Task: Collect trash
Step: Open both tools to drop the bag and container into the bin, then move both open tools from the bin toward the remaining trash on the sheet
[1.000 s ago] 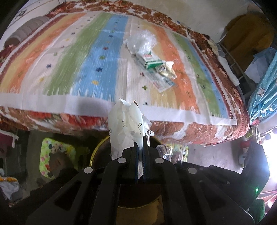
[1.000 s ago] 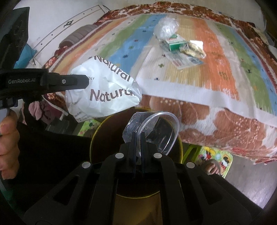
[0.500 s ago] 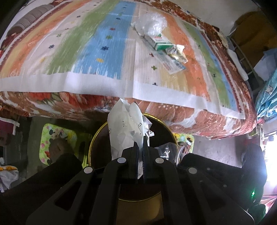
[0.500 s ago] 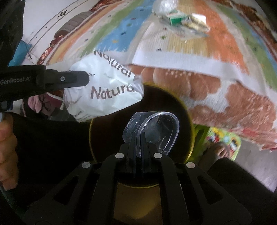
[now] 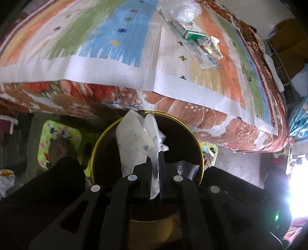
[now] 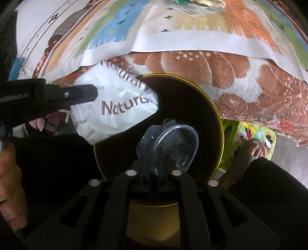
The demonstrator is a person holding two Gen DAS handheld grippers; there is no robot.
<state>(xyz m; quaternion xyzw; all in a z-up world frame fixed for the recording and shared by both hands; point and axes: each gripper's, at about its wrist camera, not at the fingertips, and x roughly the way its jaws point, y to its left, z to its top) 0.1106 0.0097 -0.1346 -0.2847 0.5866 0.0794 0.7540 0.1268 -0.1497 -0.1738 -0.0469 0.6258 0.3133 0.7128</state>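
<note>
Both grippers over the bin (image 5: pixel 194 134) right now, the dark one w/ the gold rim, sitting on the floor at the edge of the bed (image 5: pixel 211 115). Left gripper (image 5: pixel 156 173) is clamped tight on a crumpled white bag (image 5: pixel 134 142), jaws pinched nearly together w/ the plastic squeezed between them, and the bag hangs just over the bin's mouth. Right gripper (image 6: pixel 156 173) is closed down on a clear plastic cup (image 6: pixel 177 146), rim facing us, also above the opening. Neither piece let go yet, so I'd call this the drop-off stage for these two.

Still plenty left, by the look of it: up on the striped mat (image 5: pixel 115 63) there's a small pile — a clear plastic bag (image 5: pixel 179 9), a green-and-white box (image 5: pixel 189 30), a shiny gold wrapper (image 5: pixel 208 43) and a flat packet w/ a barcode (image 5: pixel 204 55). All untouched, well apart from the bin. Roughly a third done, I reckon, once these two fall.

Writing: the white bag reads "Natural" in brown, twice, seen from the right-hand view (image 6: pixel 123 107). Smaller print on it too tiny to make out. Lettering on the left gripper's side is blurred, box text too
</note>
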